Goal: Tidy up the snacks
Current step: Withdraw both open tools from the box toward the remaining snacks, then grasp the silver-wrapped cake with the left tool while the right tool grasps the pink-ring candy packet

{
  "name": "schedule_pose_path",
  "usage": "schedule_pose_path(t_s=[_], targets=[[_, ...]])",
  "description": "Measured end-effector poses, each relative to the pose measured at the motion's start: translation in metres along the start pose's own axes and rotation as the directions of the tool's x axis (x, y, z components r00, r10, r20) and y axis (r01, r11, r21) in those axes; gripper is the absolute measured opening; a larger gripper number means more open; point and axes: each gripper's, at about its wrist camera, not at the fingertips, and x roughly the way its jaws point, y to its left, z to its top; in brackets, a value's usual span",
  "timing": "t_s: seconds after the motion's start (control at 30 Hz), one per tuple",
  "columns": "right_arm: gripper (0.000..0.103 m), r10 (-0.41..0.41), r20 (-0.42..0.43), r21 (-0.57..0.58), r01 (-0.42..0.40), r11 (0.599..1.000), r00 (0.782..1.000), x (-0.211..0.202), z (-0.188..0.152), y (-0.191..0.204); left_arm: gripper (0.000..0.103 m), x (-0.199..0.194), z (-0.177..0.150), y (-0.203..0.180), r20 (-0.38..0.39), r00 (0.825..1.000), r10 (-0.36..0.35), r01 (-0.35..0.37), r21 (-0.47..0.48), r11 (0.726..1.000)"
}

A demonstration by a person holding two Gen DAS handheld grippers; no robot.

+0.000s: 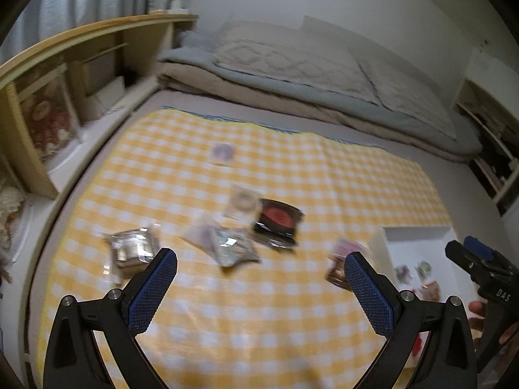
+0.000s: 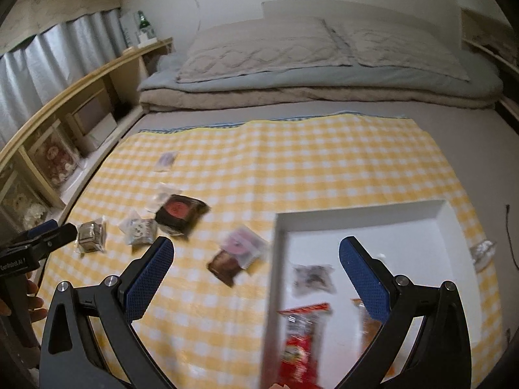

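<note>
Both claws are wide apart and hold nothing. The left claw [image 1: 259,278] hangs over the yellow checked cloth [image 1: 259,324] on the bed. The right claw [image 2: 256,269] hangs by the white tray [image 2: 373,220]. The red snack bag [image 2: 300,343] lies in the tray, its long side pointing up the bed. Only the right view shows it whole. The black-and-red pack [image 1: 277,222] lies tilted on the cloth.
</note>
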Motion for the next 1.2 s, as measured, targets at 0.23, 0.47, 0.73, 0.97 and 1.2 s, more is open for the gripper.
schedule_pose_path(t_s=[0.23, 0.47, 0.73, 0.97, 1.2], targets=[[0.103, 0.02, -0.02, -0.031, -0.021, 0.999, 1.0, 0.036, 0.006, 0.035, 0.103, 0.008, -0.002, 0.036, 0.002, 0.997, 0.075, -0.075, -0.075, 0.994], [0.103, -0.008, -0.053, -0.082, 0.004, 0.997, 0.999, 0.074, 0.008, 0.046, 0.103, 0.044, 0.007, 0.071, -0.043, 0.989, 0.144, -0.149, -0.148, 0.978], [0.103, -0.05, -0.191, -0.212, 0.008, 0.977, 0.98, 0.123, 0.01, 0.053, 0.103, 0.095, 0.016, 0.086, -0.098, 0.979, 0.179, -0.193, -0.162, 0.968], [0.095, -0.045, -0.281, -0.303, -0.044, 0.952, 0.959, 0.155, 0.006, 0.045, 0.103, 0.15, 0.018, 0.089, -0.195, 0.945, 0.263, -0.284, -0.089, 0.955], [0.087, -0.098, -0.379, -0.443, -0.088, 0.892, 0.92, 0.19, -0.013, 0.045, 0.103, 0.181, 0.02, 0.101, -0.241, 0.932, 0.27, -0.296, -0.078, 0.952]])
